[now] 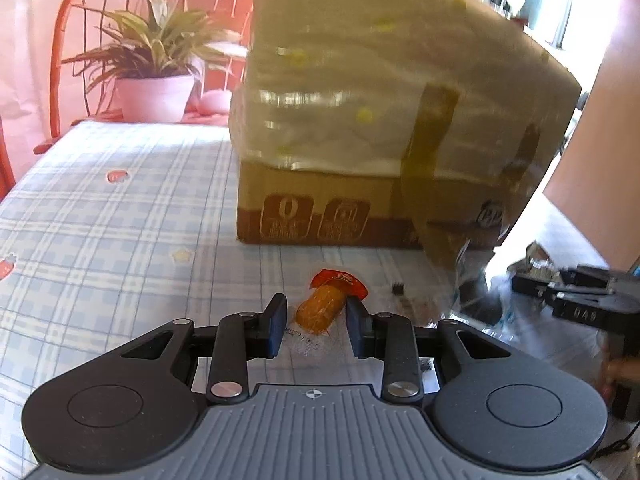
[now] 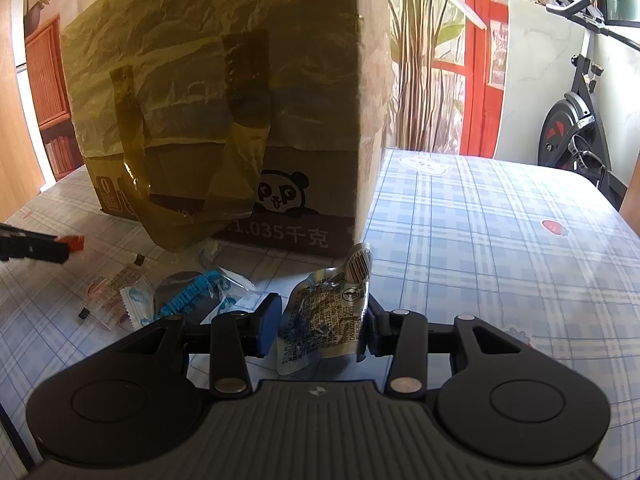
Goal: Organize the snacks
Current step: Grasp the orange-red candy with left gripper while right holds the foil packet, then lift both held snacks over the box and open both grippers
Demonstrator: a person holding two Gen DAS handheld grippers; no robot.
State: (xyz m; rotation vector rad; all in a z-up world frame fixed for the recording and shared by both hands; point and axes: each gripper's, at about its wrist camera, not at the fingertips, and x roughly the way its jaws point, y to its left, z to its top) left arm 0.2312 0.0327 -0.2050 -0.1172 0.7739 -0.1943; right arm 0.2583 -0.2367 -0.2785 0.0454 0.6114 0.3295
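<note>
A: Two pairs of tongs, two snacks. Our left tongs point(image 1: 317, 322) stand apart, and the orange sausage snack point(image 1: 322, 307) lies on the checked surface point(image 1: 120, 216) right in the gap between the pads, clear of one and at most brushing the other.

B: Which way does it lie?

A: Its long axis runs away from us and a little to the right, red-wrapped end far, toward the cardboard box point(image 1: 320, 216). So the fingers sit either side of its narrow width, and we judge a plain closing would catch it across the body.

B: And the right side?

A: Our right tongs point(image 2: 320, 330) straddle a crinkled silver foil packet point(image 2: 326, 314). One pad touches the foil edge, the other shows a sliver of gap, so we'd call the grip not fully closed; whether the packet is lifted we cannot tell.

B: Anything else waiting?

A: A blue-printed packet point(image 2: 192, 294) and small clear wrappers point(image 2: 116, 292) lie to the left of the right tongs, in front of the box. For the sausage, the left hand is plainly nearer.
</note>
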